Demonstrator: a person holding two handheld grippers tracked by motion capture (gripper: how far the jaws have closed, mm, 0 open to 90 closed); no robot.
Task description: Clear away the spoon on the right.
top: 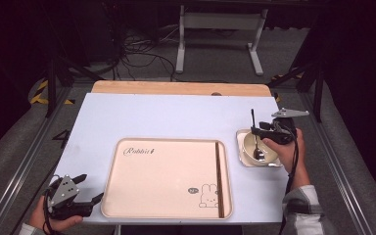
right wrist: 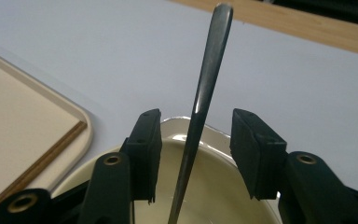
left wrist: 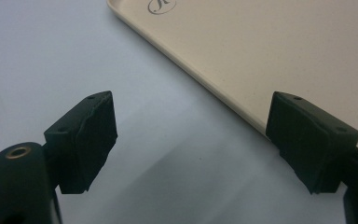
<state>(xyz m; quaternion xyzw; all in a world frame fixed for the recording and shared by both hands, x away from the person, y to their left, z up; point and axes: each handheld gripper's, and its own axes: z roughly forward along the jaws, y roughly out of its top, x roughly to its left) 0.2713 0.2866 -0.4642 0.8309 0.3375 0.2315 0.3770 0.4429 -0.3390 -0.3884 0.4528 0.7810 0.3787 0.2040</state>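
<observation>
From the high view we see a metal spoon (top: 256,142) standing in a small white bowl (top: 269,159) at the right of the table (top: 176,115), just right of the beige tray (top: 166,174); the spoon head rests on the bowl's bottom and the handle leans up and away. The bowl seems to hold nothing else. Our right tool (top: 269,133) hangs over it, and the left tool (top: 85,188) waits at the near left corner.

In the left gripper view the left tool (left wrist: 191,140) stands wide apart and released over bare table beside the tray's edge (left wrist: 205,88).

In the right gripper view the spoon handle (right wrist: 205,93) rises between the jaws of the right tool (right wrist: 193,154), which are parted and not pressing it. We judge the spoon stiff, light and slick, best pinched at mid handle; the bowl looks fragile and could slide.
</observation>
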